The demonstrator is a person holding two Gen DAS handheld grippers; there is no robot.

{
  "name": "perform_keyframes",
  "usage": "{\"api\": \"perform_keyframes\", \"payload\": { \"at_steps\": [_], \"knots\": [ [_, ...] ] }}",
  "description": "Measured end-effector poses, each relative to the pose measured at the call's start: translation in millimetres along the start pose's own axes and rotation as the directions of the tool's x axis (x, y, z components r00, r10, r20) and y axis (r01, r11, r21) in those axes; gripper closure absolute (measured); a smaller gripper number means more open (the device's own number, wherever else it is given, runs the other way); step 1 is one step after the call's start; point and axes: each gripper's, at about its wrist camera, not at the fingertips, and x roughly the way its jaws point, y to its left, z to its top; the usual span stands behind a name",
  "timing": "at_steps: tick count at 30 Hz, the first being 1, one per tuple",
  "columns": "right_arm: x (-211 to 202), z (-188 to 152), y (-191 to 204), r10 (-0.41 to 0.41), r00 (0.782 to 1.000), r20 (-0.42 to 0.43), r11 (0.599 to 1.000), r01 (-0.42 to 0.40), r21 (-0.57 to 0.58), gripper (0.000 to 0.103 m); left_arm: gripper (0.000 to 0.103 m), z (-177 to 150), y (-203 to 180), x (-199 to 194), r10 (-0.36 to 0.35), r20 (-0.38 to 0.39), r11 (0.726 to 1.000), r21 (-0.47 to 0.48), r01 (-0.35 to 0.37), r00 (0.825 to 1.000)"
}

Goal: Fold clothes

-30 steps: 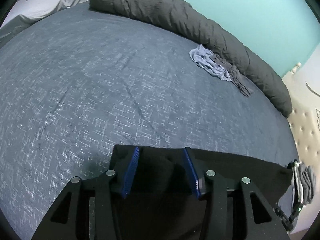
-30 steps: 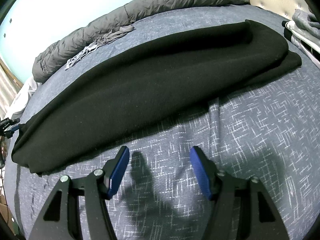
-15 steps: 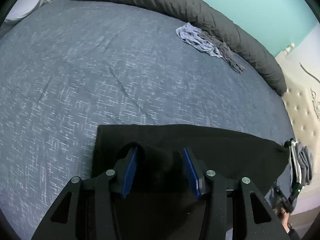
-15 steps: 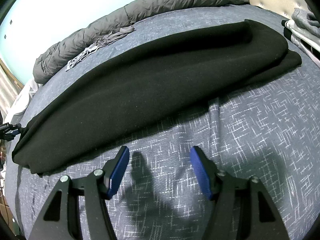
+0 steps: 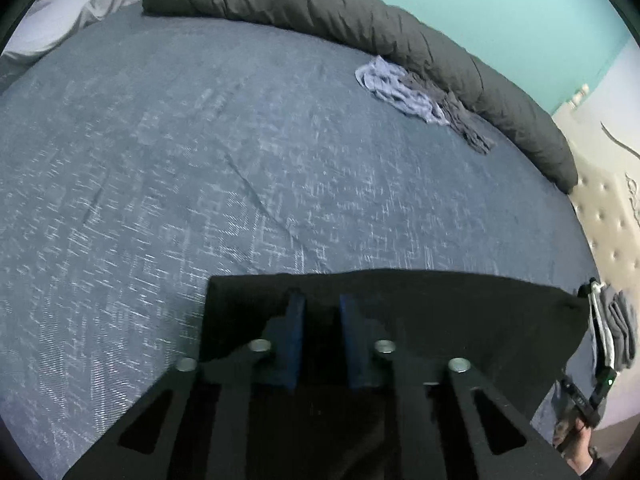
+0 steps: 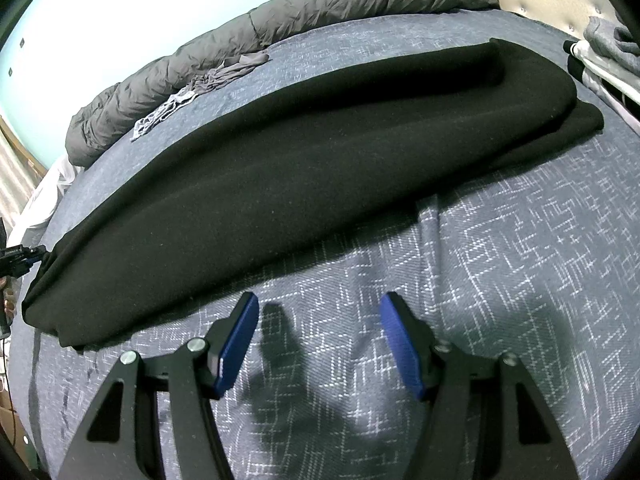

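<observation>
A long black garment (image 6: 320,160) lies folded lengthwise across the blue patterned bedsheet (image 6: 500,280). In the left wrist view its end (image 5: 440,312) lies under my left gripper (image 5: 322,300). The jaws are closing, and a fold of the black cloth is pinched between the blue pads (image 5: 297,320). My right gripper (image 6: 320,304) hovers open over bare sheet just in front of the garment's near edge, with nothing between its fingers (image 6: 240,336).
A rolled dark grey duvet (image 5: 360,16) runs along the far side of the bed, with a crumpled blue-grey garment (image 5: 400,88) beside it. Folded grey clothes (image 5: 620,328) sit near the tufted headboard (image 5: 612,232). A white pillow (image 5: 60,20) lies far left.
The left jaws have narrowed onto the black cloth that stood loosely between them. The left view shifted slightly. The right gripper has not moved.
</observation>
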Motion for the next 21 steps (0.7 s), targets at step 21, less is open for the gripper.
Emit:
{"api": "perform_keyframes", "payload": {
  "at_steps": [21],
  "knots": [
    [-4,-2,-2,0.021,1.0,-0.001,1.0,-0.021,0.014,0.039,0.103,8,64,-29,0.128,0.106,0.966,-0.239,-0.1,0.986]
  ]
}}
